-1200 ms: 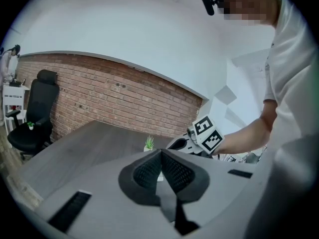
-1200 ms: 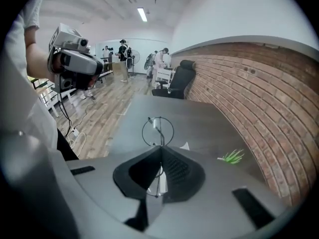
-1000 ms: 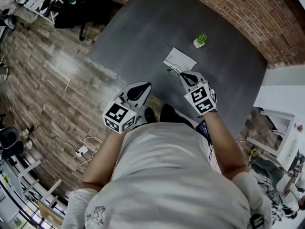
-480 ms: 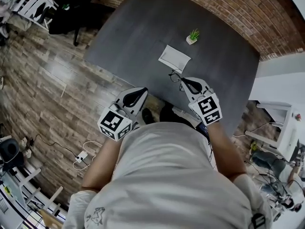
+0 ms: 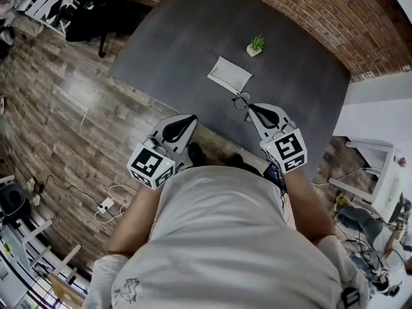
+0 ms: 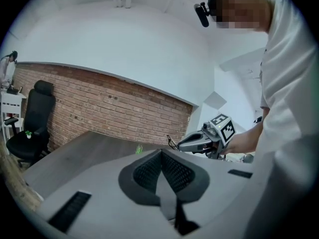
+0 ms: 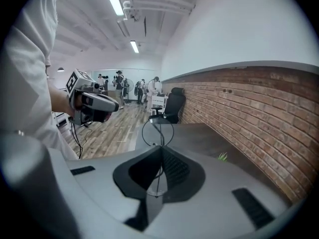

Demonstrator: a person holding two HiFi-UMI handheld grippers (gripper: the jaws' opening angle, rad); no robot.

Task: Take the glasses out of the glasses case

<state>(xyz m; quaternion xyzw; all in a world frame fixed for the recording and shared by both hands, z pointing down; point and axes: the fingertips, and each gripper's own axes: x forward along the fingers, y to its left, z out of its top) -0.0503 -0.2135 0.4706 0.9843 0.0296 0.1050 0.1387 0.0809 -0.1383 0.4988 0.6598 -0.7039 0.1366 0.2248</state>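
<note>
The left gripper [image 5: 190, 118] hung low in the centre-left of the head view, over the near table edge, its jaws clenched together on nothing. Right of it and higher in the frame, the glasses case [image 5: 229, 74] lay flat on the table [image 5: 187, 37], a pale rectangle. The glasses [image 5: 241, 100] were out of it and clear of it, just below it in the picture and pinched in the clenched jaws of the right gripper [image 5: 248, 107]; in the right gripper view a thin part of the frame ran down between the pads and one round lens stood above them. The dark grey table also carried a small potted plant [image 5: 256, 45] just beyond the case. Wood-plank flooring [image 5: 58, 108] filled the left of the head view, with a black office chair [image 5: 90, 8] at upper left and a power strip [image 5: 107, 204] on its cable lower down; a brick wall [image 5: 309, 11] ran across the upper right. Whether the case stood open or closed was too small to tell, and the person's torso [image 5: 225, 237] hid both forearms' lower parts and the nearest table edge.
</note>
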